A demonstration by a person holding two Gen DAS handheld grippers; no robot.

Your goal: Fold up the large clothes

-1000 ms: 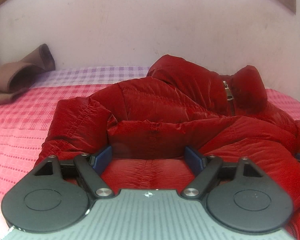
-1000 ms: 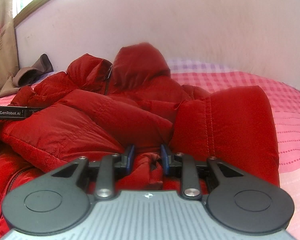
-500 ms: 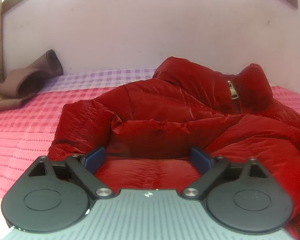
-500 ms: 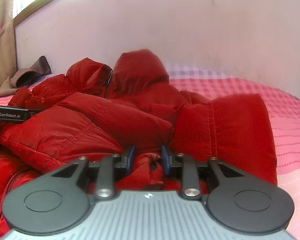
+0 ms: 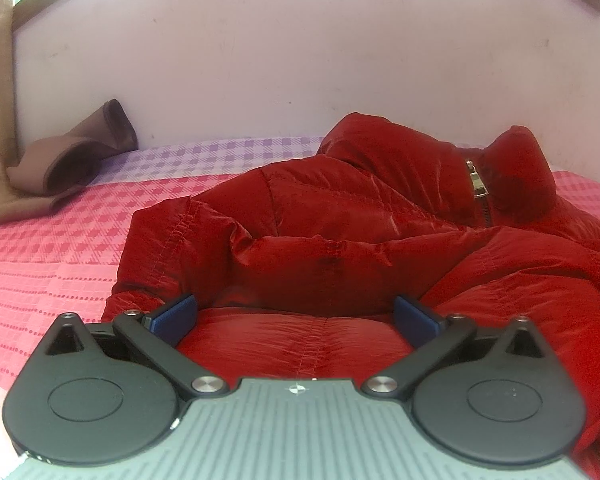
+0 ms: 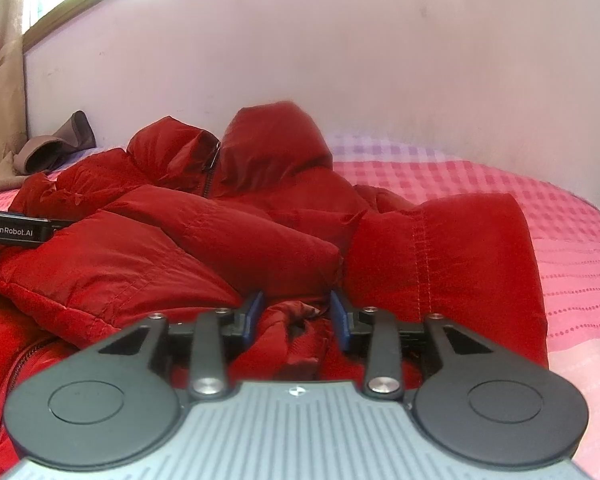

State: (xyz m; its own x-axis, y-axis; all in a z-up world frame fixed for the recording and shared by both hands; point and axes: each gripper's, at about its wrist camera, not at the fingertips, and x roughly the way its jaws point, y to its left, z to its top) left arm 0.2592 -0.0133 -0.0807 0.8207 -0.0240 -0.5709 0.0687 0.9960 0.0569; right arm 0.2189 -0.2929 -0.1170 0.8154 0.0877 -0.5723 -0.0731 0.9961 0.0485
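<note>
One puffy red quilted jacket [image 5: 340,240] lies on one pink checked bed [image 5: 60,240]; one brown folded cloth [image 5: 60,160]; two black hand-held grippers [image 5: 295,318] [image 6: 296,316].

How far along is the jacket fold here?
Early. Both sleeves of the red puffer jacket already lie folded across its front. The right gripper has jacket fabric bunched between its fingers; the left gripper is open over the hem. Folding the body remains.

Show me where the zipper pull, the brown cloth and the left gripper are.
zipper pull [image 5: 477,179], left wrist view, on its metal tab.
brown cloth [image 5: 56,160], left wrist view, on its folded roll.
left gripper [image 5: 296,318], left wrist view, midway between its blue fingertips.
</note>
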